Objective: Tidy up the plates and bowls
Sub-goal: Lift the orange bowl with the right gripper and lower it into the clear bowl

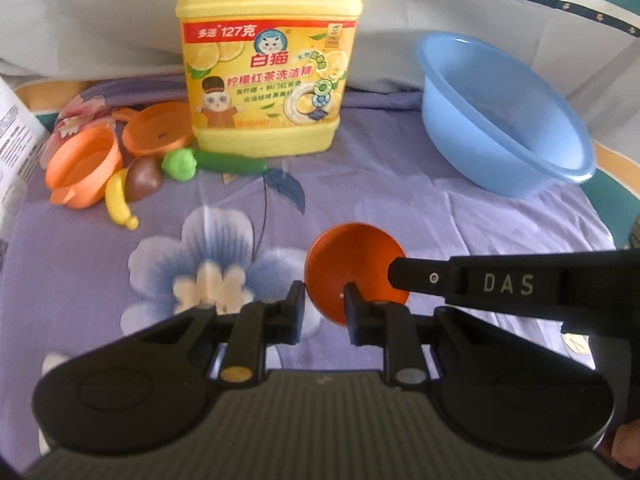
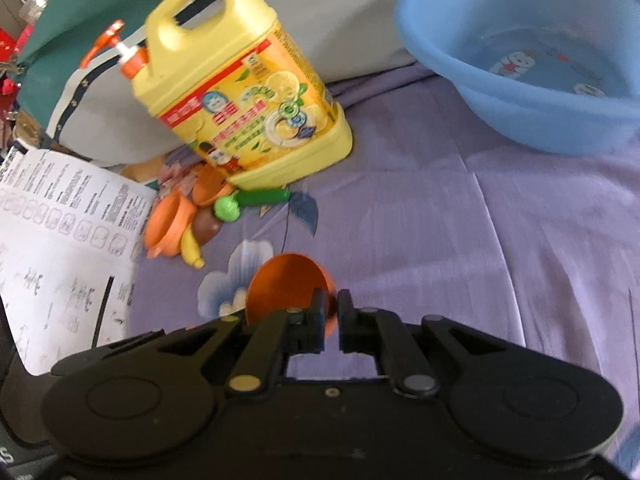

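Observation:
A small orange toy plate (image 1: 352, 256) stands tilted on its edge above the purple flowered cloth. My right gripper (image 2: 330, 312) is shut on its rim; the plate (image 2: 284, 284) shows in front of its fingers. In the left wrist view the right gripper's finger (image 1: 424, 278) reaches in from the right onto the plate. My left gripper (image 1: 323, 304) is open, its jaws on either side of the plate's lower edge. An orange toy bowl (image 1: 86, 168) and an orange toy plate (image 1: 158, 134) lie at the far left.
A big yellow dish-soap jug (image 1: 268, 60) stands at the back, a blue basin (image 1: 504, 116) at the right. Toy banana (image 1: 118, 200), brown toy fruit (image 1: 144, 178) and green toy vegetable (image 1: 212, 162) lie by the jug. A printed paper sheet (image 2: 60, 248) lies left.

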Motion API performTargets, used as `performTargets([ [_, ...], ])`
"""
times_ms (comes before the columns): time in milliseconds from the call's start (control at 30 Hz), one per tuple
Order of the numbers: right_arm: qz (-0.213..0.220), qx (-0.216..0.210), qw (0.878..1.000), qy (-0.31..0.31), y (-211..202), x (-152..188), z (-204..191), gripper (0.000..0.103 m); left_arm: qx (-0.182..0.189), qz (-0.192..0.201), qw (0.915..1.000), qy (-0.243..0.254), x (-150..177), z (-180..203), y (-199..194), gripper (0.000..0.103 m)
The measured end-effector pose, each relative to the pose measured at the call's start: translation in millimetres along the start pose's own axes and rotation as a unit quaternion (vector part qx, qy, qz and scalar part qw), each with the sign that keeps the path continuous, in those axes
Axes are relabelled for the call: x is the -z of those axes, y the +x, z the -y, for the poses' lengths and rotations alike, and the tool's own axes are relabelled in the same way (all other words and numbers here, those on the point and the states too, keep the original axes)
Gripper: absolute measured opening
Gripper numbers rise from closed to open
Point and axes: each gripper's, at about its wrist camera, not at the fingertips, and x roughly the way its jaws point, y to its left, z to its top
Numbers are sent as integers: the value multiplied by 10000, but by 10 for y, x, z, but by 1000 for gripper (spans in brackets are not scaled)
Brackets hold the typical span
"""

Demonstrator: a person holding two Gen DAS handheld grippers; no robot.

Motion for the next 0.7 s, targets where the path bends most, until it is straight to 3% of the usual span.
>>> performTargets([
  [700, 176, -129, 9997, -73, -1270, 1107, 23, 6, 390, 209, 9990, 27, 1014, 418, -1287, 20],
])
